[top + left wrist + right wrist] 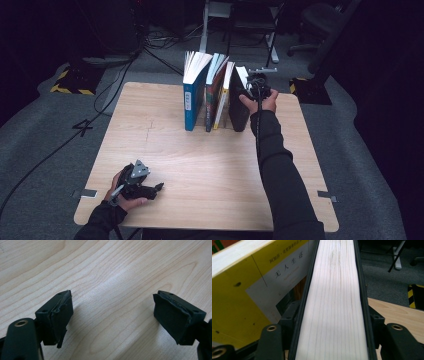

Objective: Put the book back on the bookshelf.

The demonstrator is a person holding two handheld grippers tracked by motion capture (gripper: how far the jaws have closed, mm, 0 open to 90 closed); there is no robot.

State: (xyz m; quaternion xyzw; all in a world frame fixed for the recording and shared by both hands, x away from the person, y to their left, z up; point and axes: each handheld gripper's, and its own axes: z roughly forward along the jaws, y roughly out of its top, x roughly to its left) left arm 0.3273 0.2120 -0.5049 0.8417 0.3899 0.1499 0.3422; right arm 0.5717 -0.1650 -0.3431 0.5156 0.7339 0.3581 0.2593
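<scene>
Saw black-covered book [334, 302] page-edge up between the right gripper [333, 322] jaws, one jaw at each cover, pad contact unclear; yellow book [239, 307] leaning just beside it, wooden table [404, 315] and grey floor [384, 277] beyond.

Left gripper [159, 187] sits low at about 7 o'clock, the left hand [125, 192] wrapped around it, jaws spread wide with nothing between them, pointing roughly toward 3 o'clock. Right arm [280, 170] is stretched way out toward 12 to 1 o'clock, dark sleeve nearly straight, with the right hand [262, 102] at the far end. Right gripper [332, 322] has its jaws either side of a black-covered book [334, 302]; can't tell if the pads actually press on it.
</scene>
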